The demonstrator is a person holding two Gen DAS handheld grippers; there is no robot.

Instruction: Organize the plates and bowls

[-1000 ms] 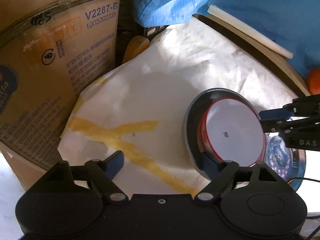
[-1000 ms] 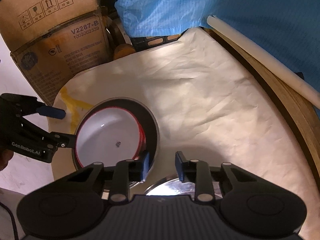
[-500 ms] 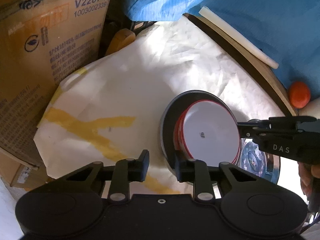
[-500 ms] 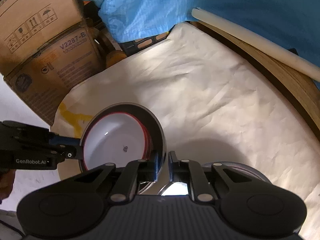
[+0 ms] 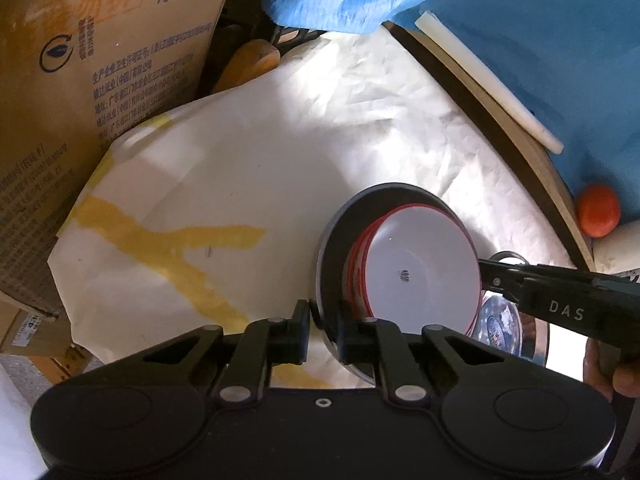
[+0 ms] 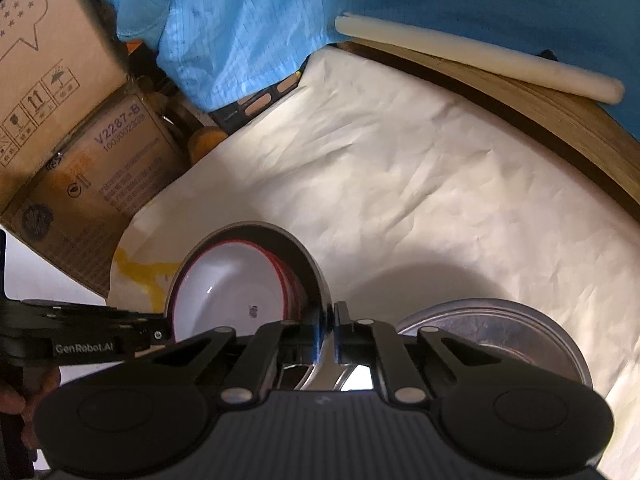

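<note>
Both tongs pinch one grey plate (image 5: 334, 248) by its rim. Left gripper (image 5: 323, 322) grips the rim at 6 o'clock in its own view, jaws nearly together on the thin edge. Right gripper (image 6: 331, 334) clamps the opposite rim, likewise at 6 o'clock of its view, and reaches in from 3 o'clock in the left view. Held tilted above the white paper (image 5: 280, 152), the plate carries a white bowl (image 5: 420, 272) with a red rim nested inside it. A steel bowl (image 6: 500, 332) sits on the paper at 4 o'clock in the right view. Cardboard boxes (image 5: 80, 80) stand at 10 o'clock, blue cloth (image 6: 260, 20) at 12, and an orange ball (image 5: 599, 210) at 3 in the left view.
</note>
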